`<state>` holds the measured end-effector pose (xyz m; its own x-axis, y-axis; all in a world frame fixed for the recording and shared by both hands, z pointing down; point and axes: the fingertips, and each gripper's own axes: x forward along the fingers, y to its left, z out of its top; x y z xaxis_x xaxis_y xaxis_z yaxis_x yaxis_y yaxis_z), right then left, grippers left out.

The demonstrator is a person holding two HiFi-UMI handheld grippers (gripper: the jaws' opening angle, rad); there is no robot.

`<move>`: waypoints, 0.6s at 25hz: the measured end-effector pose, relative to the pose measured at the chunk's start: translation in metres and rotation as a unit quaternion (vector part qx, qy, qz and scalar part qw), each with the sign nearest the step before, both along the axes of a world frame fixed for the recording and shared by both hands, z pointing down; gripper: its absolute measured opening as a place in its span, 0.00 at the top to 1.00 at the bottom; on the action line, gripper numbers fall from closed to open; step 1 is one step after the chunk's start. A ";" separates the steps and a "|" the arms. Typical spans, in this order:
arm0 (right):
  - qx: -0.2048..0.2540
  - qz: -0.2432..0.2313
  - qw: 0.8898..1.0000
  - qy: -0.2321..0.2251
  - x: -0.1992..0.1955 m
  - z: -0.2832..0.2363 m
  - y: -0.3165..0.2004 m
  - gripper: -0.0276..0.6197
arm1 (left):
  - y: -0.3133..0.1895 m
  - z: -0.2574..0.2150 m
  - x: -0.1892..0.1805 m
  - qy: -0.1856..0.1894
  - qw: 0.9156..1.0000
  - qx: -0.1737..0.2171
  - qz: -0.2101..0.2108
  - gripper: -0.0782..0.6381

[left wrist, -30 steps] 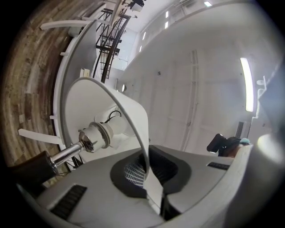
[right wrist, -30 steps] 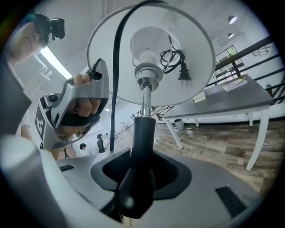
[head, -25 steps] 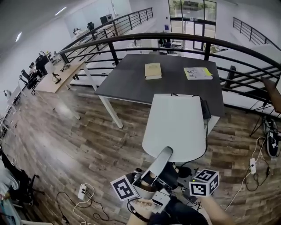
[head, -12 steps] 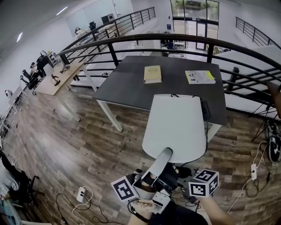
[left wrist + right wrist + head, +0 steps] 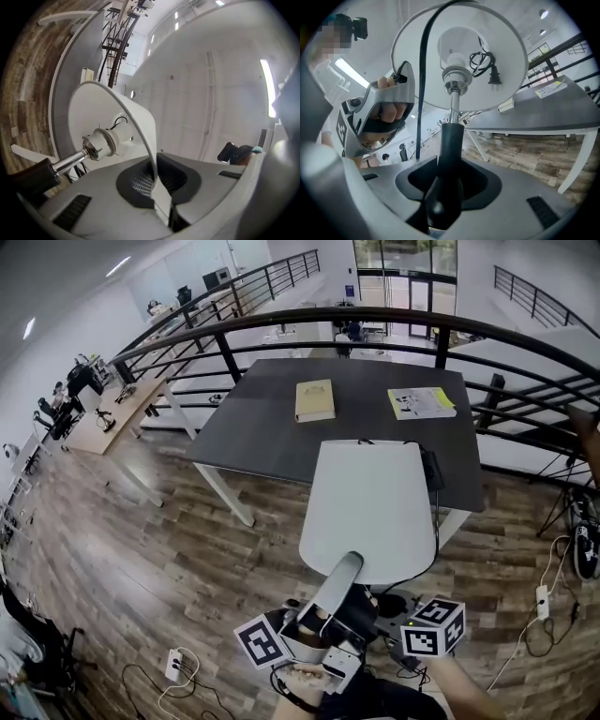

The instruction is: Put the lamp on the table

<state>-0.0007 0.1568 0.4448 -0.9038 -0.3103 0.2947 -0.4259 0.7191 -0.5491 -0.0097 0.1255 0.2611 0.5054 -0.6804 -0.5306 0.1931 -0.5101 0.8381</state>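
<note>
Head view shows the left gripper pinched on the near rim of the lamp shade, the right gripper beside it clamped round the black stem.

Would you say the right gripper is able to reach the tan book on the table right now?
Probably not: the right gripper is shut on the lamp stem, and the book lies out on the table, beyond the shade.
</note>
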 end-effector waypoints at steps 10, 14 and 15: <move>-0.003 0.023 1.000 0.005 -0.002 0.003 -0.079 0.70 | -0.080 0.004 0.000 0.006 1.000 -0.002 0.027 0.87; -0.009 0.038 0.999 0.003 -0.008 0.004 -0.113 0.71 | -0.116 0.005 -0.005 0.005 0.999 -0.007 0.039 0.87; -0.010 0.040 0.999 0.003 -0.010 0.004 -0.122 0.71 | -0.125 0.005 -0.007 0.004 0.999 -0.008 0.042 0.87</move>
